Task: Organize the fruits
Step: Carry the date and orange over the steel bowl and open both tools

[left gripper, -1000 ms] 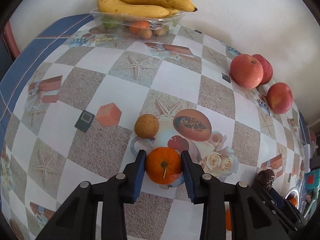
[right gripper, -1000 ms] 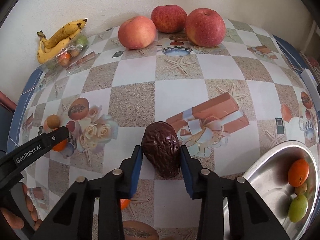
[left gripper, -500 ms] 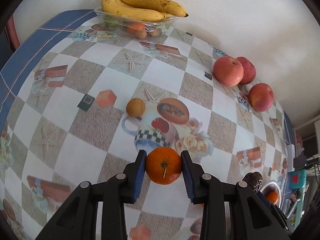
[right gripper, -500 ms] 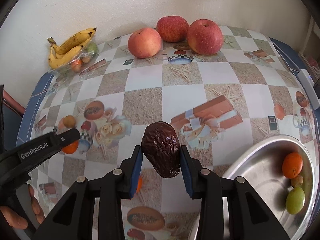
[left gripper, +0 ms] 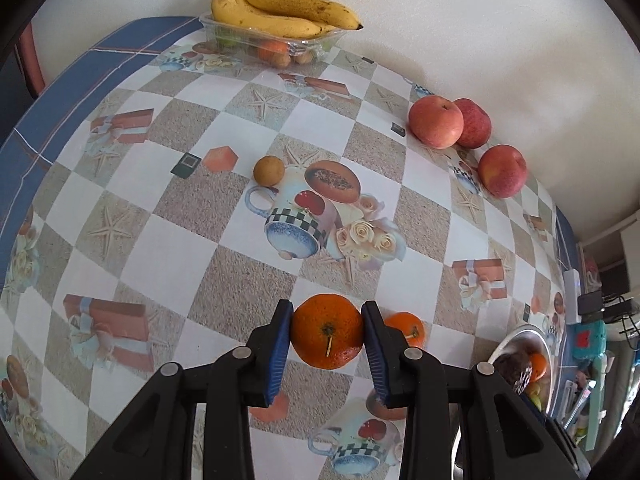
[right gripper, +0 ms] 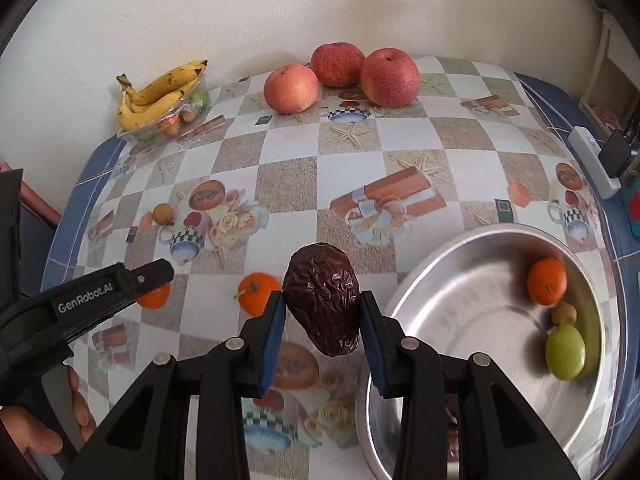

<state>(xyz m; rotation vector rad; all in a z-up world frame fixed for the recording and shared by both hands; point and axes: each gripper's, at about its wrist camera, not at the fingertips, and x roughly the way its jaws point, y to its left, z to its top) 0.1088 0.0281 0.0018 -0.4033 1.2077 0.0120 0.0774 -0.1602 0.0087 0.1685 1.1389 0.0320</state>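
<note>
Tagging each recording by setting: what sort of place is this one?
Most likely a home dining or kitchen table: a printed checked tablecloth pushed against a plain wall, loose apples and bananas, and a steel bowl holding fruit.

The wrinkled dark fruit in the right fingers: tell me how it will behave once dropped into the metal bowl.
The wrinkled dark fruit looks shrivelled and glossy, so probably soft, light and slightly tacky; it may cling briefly to the blue pads. Its oblong shape should make it wobble rather than roll freely. The metal bowl has smooth sloping walls, so it would likely slide toward the bottom.
</note>
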